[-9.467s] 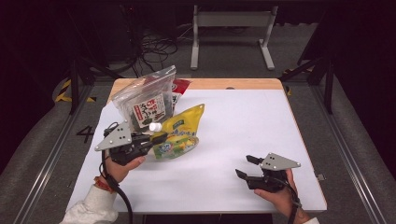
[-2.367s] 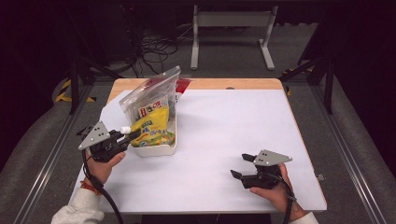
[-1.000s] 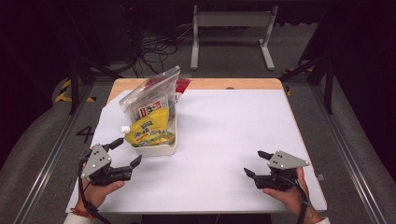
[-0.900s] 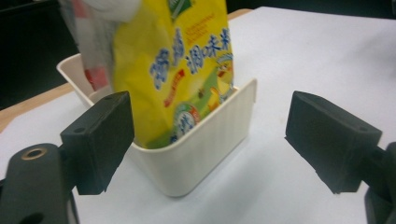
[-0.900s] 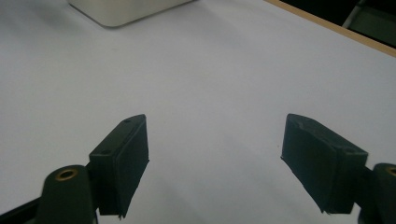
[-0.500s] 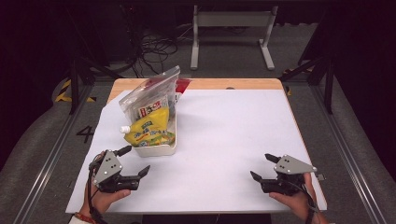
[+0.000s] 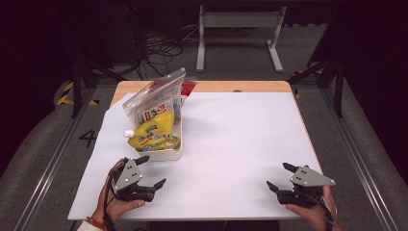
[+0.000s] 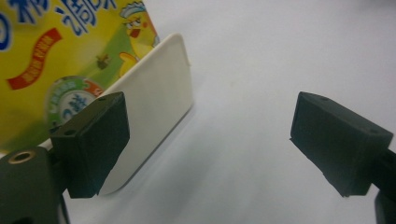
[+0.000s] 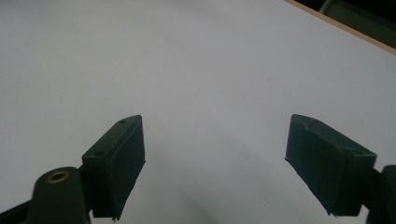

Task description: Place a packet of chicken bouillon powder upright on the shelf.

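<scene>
The yellow pouch (image 7: pixel 153 134) lies in the white tray (image 7: pixel 177 150) on the left half of the table, its white cap (image 7: pixel 128 133) poking out over the tray's left edge. Behind it, a clear bag of packets (image 7: pixel 155 98) leans upright out of the same tray, and something red (image 7: pixel 188 86) shows just behind the bag at the wooden back edge of the table (image 7: pixel 240 86).

My left gripper (image 7: pixel 149 172) rests low on the white sheet (image 7: pixel 231 144) just in front of the tray, near it but not touching. Its jaws have just been opening and now stand wide apart with nothing between them. In the left gripper view, the tray's rounded corner (image 8: pixel 159 107) and the pouch's yellow print (image 8: pixel 60 56) sit just past my left jaw, partly covered by it, while bare sheet lies between the jaws and beyond the other jaw.

My right gripper (image 7: pixel 279 177) is well apart from all this, at the front right corner of the sheet, held in my right hand (image 7: pixel 312 214). Its jaws are also spread wide and empty; in the right gripper view they frame plain white sheet (image 9: pixel 201 84), with the table's wooden edge (image 9: pixel 345 30) at the far corner.

Nothing lies on the sheet between the tray and either gripper. Beyond the table, cables (image 7: pixel 159 48) trail over the dark floor beside a grey metal stand (image 7: pixel 238 29).
</scene>
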`<state>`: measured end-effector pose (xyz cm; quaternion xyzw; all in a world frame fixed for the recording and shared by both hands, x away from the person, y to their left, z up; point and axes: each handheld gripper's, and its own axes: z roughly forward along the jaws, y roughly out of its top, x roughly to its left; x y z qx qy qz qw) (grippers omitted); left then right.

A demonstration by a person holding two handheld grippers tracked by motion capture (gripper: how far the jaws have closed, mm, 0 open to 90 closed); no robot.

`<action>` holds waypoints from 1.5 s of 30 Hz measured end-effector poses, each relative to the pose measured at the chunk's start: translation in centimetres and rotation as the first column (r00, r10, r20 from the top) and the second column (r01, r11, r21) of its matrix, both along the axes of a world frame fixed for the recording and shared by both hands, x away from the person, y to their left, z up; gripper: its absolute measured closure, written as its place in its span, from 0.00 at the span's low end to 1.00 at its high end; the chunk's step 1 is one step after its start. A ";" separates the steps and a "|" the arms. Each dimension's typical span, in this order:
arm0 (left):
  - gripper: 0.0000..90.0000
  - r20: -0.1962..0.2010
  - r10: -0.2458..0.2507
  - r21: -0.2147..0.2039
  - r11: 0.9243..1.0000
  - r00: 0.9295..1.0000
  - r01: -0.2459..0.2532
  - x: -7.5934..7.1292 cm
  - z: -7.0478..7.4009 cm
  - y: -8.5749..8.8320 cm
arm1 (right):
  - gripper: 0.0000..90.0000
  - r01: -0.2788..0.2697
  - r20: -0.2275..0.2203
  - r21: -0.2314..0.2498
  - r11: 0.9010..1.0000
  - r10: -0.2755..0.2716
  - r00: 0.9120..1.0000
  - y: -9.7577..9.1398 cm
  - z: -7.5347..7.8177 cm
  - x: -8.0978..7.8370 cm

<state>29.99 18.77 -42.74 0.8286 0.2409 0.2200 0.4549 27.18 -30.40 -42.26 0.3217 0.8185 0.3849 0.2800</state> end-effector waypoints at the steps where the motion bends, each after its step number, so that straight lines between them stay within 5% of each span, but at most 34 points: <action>1: 0.14 -0.006 -0.007 0.002 1.000 1.000 0.007 0.1 -0.1 -0.2 | 0.21 0.003 0.002 -0.011 1.000 -0.003 1.000 -0.1 -0.1 0.0; 14: 0.12 -0.110 -0.082 0.071 0.993 0.991 0.090 1.2 -2.6 -3.0 | 0.17 0.033 -0.006 -0.021 0.999 -0.033 0.999 -1.5 -1.2 -0.4; 24: 0.10 -0.110 -0.095 0.098 0.990 0.989 0.106 1.5 -3.1 -3.7 | 0.14 0.049 -0.006 -0.015 0.999 -0.049 0.999 -1.8 -1.5 -0.6; 35: 0.10 -0.101 -0.068 0.066 0.995 0.993 0.075 1.8 -2.7 -2.6 | 0.14 0.046 0.001 -0.027 0.999 -0.046 0.999 -1.3 -1.5 -0.5; 45: 0.11 -0.099 -0.066 0.080 0.994 0.993 0.074 1.9 -2.7 -2.7 | 0.14 0.051 -0.002 -0.022 0.998 -0.051 0.999 -1.5 -1.6 -0.4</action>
